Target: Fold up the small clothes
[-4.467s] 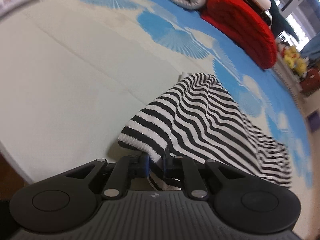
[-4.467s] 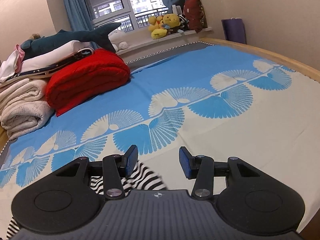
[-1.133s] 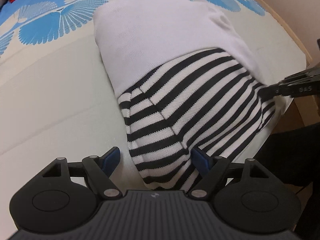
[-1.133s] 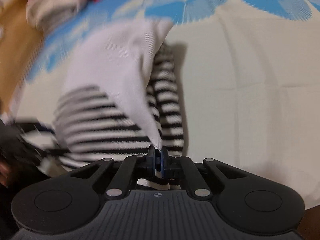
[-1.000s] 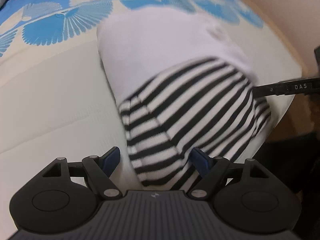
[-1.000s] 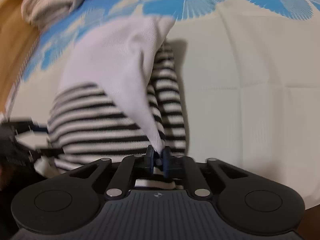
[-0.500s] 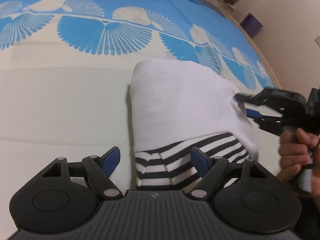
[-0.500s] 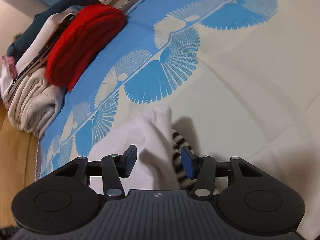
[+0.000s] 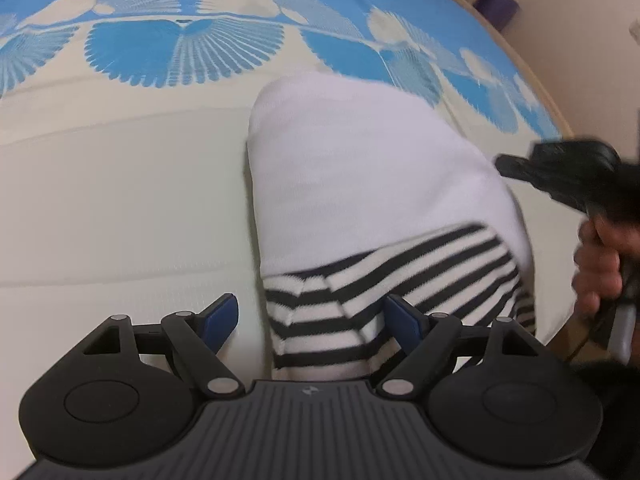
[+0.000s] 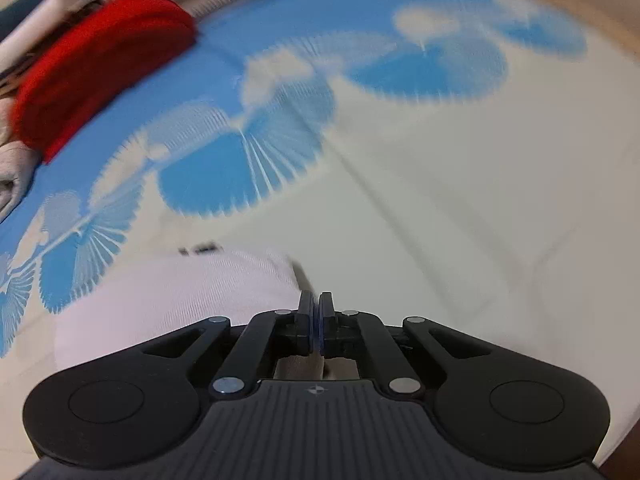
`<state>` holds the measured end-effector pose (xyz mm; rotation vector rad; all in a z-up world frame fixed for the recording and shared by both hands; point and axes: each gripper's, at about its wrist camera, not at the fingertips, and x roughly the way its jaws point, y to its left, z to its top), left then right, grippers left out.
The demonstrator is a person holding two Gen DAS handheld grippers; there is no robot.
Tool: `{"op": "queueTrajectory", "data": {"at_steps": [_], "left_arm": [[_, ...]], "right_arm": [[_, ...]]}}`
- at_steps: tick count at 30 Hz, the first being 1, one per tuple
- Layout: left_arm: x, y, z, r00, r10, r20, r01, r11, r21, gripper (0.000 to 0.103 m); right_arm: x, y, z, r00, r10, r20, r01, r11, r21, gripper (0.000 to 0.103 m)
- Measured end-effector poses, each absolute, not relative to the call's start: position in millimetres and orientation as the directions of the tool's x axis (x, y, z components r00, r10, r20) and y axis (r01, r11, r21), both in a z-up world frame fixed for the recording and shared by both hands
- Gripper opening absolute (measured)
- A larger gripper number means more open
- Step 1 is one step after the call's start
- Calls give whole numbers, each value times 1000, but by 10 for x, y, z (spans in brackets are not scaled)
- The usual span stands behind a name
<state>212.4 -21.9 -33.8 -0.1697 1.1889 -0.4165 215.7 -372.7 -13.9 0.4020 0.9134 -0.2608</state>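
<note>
Folded garment [image 9: 360, 184] sitting mid-frame in the left wrist view, on the cream part of the bedsheet [image 9: 120, 200]. White side up, black-and-white striped layer poking out at the lower edge toward the camera. In the right wrist view, only a blurry white bit at lower left [image 10: 172, 296].

Left gripper [image 9: 310, 318] hanging over the striped end, jaws spread wide and opening a touch more. Striped cloth between the blue pads, not pinched.

Right gripper [image 10: 316, 312] clenched tight, pads together, no cloth visibly between them. Also showing at the right edge of the left view, dark and smeared, with a hand [image 9: 600, 264] on its handle.

Blue fan print across the upper part of the sheet. Red folded blanket [image 10: 100, 68] upper left in the right view.

No readable writing or brand anywhere, too blurry.
</note>
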Motion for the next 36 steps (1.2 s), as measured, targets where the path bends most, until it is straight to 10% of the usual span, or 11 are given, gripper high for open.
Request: {"op": "queueTrajectory", "data": {"at_steps": [6, 13, 16, 20, 25, 36], "left_arm": [[2339, 40, -309, 349, -470, -811, 82, 877, -473, 84], [2683, 55, -628, 294, -540, -789, -92, 805, -586, 85], [2791, 6, -789, 279, -573, -771, -128, 773, -621, 87], [2867, -52, -905, 276, -604, -747, -129, 747, -652, 82], [2833, -134, -601, 377, -531, -759, 9, 821, -570, 43], [2815, 183, 102, 639, -334, -692, 92, 927, -362, 50]], "right_arm": [[1907, -3941, -45, 638, 144, -756, 319, 845, 430, 48], [1820, -4008, -350, 463, 269, -844, 291, 854, 432, 44], [1810, -3958, -326, 472, 281, -836, 241, 871, 429, 3], [1808, -3913, -336, 480, 241, -843, 238, 889, 390, 2], [1882, -3918, -324, 482, 233, -845, 251, 887, 388, 2], [2221, -3550, -69, 627, 264, -733, 182, 865, 467, 2]]}}
